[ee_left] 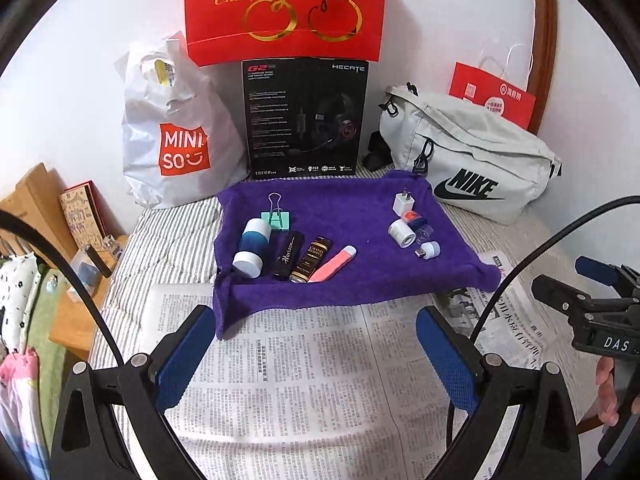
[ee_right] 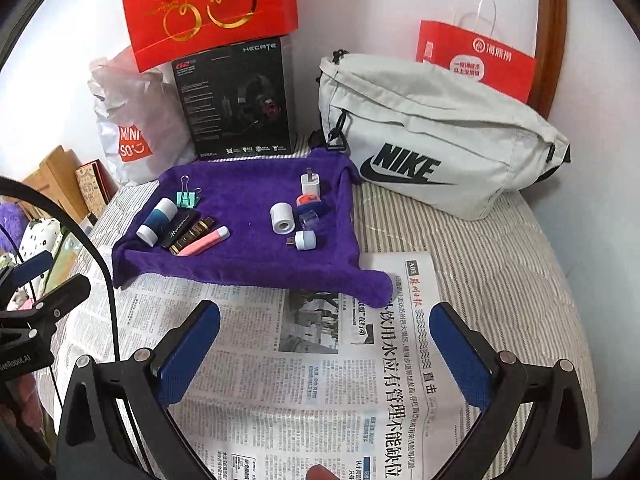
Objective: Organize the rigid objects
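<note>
A purple towel lies on a newspaper on the bed. On its left lie a blue-and-white bottle, a green binder clip, a black tube, a brown tube and a pink stick. On its right lie a white charger, a white cylinder, a small USB light and an orange-blue item. My left gripper and right gripper are open and empty, short of the towel's near edge.
Behind the towel stand a Miniso bag, a black headset box, a red gift bag, a grey Nike bag and a red paper bag. A wooden bedside table is left.
</note>
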{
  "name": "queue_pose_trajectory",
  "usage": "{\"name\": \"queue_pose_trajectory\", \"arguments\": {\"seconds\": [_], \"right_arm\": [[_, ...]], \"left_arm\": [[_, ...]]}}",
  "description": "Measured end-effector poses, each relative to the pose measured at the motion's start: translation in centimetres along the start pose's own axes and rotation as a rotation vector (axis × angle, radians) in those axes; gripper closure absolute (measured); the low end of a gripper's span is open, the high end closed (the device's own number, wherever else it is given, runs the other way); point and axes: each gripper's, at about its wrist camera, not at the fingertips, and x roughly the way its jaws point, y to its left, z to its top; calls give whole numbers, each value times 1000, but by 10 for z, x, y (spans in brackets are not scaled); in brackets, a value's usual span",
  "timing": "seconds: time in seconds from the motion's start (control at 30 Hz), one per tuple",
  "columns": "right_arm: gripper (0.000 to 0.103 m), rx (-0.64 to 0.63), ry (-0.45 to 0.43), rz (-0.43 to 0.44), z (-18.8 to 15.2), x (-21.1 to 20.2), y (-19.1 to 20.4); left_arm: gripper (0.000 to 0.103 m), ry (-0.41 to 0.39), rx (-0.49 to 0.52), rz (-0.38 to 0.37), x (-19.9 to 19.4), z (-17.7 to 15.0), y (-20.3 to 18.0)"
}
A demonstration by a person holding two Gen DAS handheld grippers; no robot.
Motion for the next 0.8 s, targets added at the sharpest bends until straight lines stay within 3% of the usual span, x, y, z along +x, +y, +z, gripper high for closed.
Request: {"name": "queue_pose_trajectory", "arguments": {"seconds": [0.8], "right_arm": [[0, 0, -14, 12, -3, -11, 2]], "left_arm": [[2, 13, 28, 30, -4, -3, -3]]}}
